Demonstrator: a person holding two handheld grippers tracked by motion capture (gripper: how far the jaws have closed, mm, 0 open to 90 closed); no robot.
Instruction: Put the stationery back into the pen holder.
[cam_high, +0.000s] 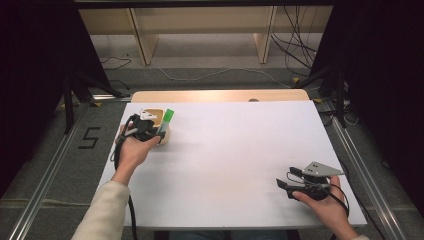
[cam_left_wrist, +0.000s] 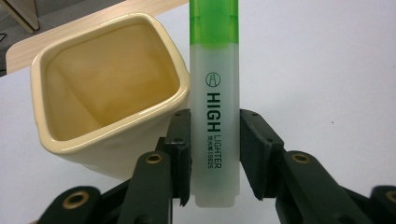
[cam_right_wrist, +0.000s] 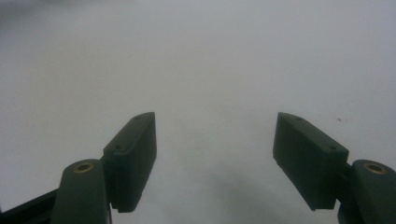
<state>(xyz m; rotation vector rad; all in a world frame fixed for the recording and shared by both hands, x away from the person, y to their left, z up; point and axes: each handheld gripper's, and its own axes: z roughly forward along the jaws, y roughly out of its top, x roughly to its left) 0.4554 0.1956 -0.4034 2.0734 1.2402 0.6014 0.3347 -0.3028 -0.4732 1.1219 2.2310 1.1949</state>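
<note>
The left claw (cam_left_wrist: 215, 154) is clamped on a green highlighter (cam_left_wrist: 215, 107): in the left gripper view both black pads press against the frosted barrel, one on each side, with the green cap pointing away from the hand. Just beside the highlighter stands a cream ceramic cup (cam_left_wrist: 70, 144) with a squarish mouth; the barrel lies close to the cup's rim, and whether they touch cannot be told. In the high view the left claw (cam_high: 159, 131), the highlighter (cam_high: 167, 120) and the cup (cam_high: 163, 138) sit near the far left corner of the white counter (cam_high: 235, 145). The right claw (cam_high: 282, 184) rests near the near right corner, well apart from them. In the right gripper view its jaws stand wide apart with nothing but bare counter (cam_right_wrist: 210, 70) between them.
</note>
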